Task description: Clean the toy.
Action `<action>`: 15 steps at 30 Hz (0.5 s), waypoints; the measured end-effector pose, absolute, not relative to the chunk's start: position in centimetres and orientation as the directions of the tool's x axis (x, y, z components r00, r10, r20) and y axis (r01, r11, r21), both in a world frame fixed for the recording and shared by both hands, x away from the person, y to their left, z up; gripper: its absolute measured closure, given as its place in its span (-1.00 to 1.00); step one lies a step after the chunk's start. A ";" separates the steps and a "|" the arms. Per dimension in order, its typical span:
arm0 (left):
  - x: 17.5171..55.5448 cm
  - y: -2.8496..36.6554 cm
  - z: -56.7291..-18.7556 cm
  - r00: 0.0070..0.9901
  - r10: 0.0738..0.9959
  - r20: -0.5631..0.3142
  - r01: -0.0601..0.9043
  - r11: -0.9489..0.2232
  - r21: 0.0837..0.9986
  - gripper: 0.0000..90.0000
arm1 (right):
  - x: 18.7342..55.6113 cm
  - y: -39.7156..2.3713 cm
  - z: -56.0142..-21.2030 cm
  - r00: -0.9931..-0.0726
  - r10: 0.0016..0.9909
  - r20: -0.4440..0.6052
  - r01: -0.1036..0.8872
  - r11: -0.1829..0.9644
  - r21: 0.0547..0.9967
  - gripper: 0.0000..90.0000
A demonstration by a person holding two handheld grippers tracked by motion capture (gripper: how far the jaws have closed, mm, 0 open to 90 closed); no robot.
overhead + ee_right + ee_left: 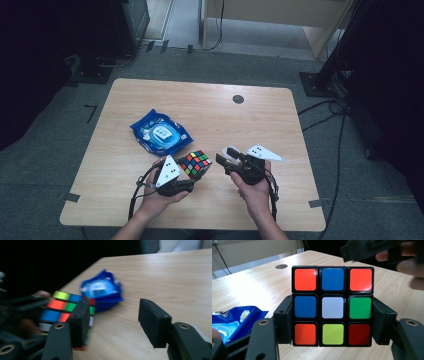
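1. Cube first: the Rubik's cube (pixel 332 306) sits clamped in the left gripper (pixel 186 176), near the front middle of the wooden table (pixel 210 115). In the left gripper view both black jaws press flat on the cube's left and right sides, roughly at the middle and bottom rows.
2. Face toward that camera reads orange, blue, orange on top; blue, white, green in the middle; orange, yellow-green, dark red at the bottom.
3. Can't tell from the high view whether the cube rests on the wood or is lifted a bit. The left hand (pixel 162 197) wraps the gripper body from below, with the grey three-cornered plate (pixel 168 171) on top.
4. Right gripper (pixel 225 159) is just beside the cube on its right, held in the right hand (pixel 255 192). Its jaws are spread wide with only bare table between them in the right gripper view, pinching nothing. That view is blurry.
5. Blue wet-wipes pack (pixel 161 132) lies flat on the table just behind and left of the cube, apart from both grippers. It's crinkly, with a white flap label in the middle.
6. Small dark round cap (pixel 238 99) sits in the tabletop near the far edge, well apart from everything else.
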State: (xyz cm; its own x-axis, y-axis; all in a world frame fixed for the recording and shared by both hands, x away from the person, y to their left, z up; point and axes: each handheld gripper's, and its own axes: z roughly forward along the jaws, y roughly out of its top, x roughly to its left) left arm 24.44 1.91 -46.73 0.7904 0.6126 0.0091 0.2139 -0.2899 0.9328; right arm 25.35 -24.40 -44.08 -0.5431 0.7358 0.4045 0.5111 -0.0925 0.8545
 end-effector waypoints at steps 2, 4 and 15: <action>24.4 1.8 -46.8 0.789 0.614 0.016 0.212 -0.296 0.931 -0.24 | 24.9 -23.7 -43.6 -0.557 0.692 0.458 0.536 -0.122 0.836 -0.16; 24.3 1.7 -46.8 0.790 0.613 0.024 0.206 -0.302 0.931 -0.24 | 24.5 -22.9 -43.2 -0.562 0.687 0.461 0.542 -0.115 0.832 -0.26; 23.5 0.4 -47.0 0.795 0.601 0.087 0.166 -0.353 0.921 -0.24 | 23.9 -20.4 -43.3 -0.563 0.692 0.452 0.592 -0.043 0.804 -0.19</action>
State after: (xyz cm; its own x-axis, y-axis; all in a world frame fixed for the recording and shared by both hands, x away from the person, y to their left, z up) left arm 23.48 0.37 -47.01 0.7947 0.6007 0.0871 0.1659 -0.3531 0.9208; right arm 23.90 -20.38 -43.28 -0.5630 0.6921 0.4518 0.5924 -0.0432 0.8045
